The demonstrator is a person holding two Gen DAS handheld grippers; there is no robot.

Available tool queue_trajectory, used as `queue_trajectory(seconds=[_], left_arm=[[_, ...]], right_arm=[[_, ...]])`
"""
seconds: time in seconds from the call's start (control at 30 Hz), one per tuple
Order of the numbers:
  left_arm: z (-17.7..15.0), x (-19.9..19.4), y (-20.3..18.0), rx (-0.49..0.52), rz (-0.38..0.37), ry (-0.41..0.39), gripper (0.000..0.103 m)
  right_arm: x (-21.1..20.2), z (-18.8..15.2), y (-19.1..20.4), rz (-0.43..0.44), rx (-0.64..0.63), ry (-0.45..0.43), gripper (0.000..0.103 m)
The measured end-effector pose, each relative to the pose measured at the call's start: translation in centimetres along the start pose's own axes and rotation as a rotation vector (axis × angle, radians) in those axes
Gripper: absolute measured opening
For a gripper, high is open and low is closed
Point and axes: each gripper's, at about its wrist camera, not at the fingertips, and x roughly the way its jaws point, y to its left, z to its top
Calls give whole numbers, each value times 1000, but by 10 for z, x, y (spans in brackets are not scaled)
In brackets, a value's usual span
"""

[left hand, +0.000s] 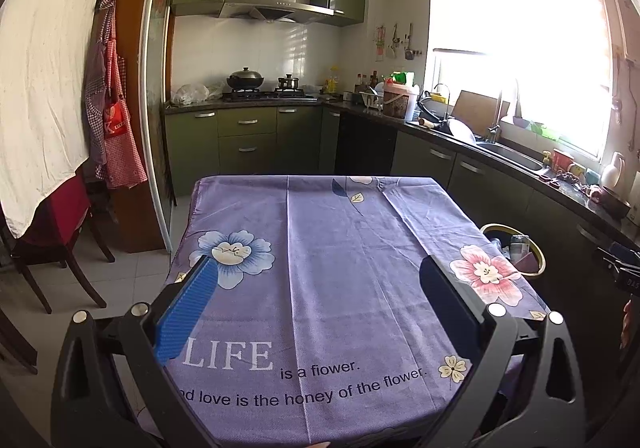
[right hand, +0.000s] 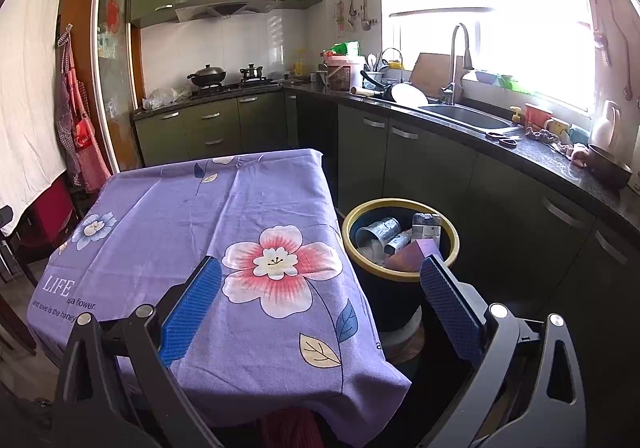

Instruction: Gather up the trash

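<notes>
Both claws, left & right, gape empty over the bare tablecloth. Trash sits in the bin beside the table; prob. done, just scan edges w/o snagging cloth.

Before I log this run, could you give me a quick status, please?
Left gripper open, right gripper open. Trash in bin. Tablecloth bare.
</notes>
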Motion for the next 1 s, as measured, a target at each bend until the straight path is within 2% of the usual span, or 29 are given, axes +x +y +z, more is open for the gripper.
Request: queue_trajectory(seconds=[1.0], left_arm=[[0, 0, -11, 45, -7, 4, 96]], right_arm=[[7, -4, 0, 13, 14, 11, 98]])
